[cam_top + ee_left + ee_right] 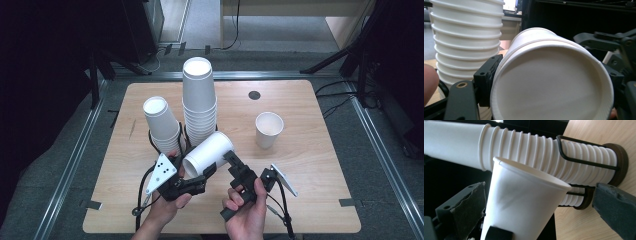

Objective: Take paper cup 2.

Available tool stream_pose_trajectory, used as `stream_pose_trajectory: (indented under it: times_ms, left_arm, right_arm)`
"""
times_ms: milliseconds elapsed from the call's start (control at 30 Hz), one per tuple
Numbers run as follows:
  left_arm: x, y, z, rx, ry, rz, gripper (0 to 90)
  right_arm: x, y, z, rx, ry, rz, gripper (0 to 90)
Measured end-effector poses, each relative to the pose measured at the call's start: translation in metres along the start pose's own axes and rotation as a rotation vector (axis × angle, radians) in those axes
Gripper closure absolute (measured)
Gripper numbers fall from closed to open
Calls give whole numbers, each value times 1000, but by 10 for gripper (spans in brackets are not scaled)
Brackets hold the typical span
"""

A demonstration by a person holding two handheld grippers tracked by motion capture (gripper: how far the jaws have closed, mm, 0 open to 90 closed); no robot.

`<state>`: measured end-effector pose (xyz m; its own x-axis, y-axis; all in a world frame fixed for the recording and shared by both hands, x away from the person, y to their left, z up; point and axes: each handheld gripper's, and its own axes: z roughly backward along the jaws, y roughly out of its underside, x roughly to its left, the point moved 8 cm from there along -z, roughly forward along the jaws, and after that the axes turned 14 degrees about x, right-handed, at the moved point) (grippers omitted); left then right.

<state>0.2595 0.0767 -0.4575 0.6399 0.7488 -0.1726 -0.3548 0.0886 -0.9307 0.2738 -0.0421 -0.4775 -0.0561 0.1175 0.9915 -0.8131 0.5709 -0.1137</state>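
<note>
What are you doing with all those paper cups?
A person holds a grasping tool in each hand at a wooden table. The left tool is shut on a white paper cup, held on its side above the table. The right tool is open, its jaws either side of that cup. Behind stand a tall cup stack and a shorter stack in wire holders, and one lone cup stands upright to the right.

No readable text — anywhere
</note>
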Motion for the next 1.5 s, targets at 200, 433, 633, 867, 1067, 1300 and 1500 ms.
stream_pose_trajectory:
  times_ms: [200,433,633,867,1067,1300,1500]
  left_arm:
    - [-2,3,-3,17,0,-3,226]
    - [-9,5,-6,31,10,-20,227]
    - [-12,7,-8,38,24,-24,226]
    - [-13,8,-9,53,29,-33,228]
    - [-13,10,-10,58,36,-36,225]
    - [-14,9,-9,53,55,-28,197]
    - [-15,9,-8,66,76,-26,185]
  right_arm:
    - [0,0,-7,6,-41,-34,0]
    - [-3,-5,-13,0,-58,-55,0]
    - [-6,-8,-18,4,-61,-62,0]
    - [-8,-11,-22,18,-73,-75,0]
    - [-11,-12,-22,7,-72,-76,18]
    - [-7,-11,-19,-10,-84,-20,53]
    - [-4,-11,-16,-27,-83,38,68]
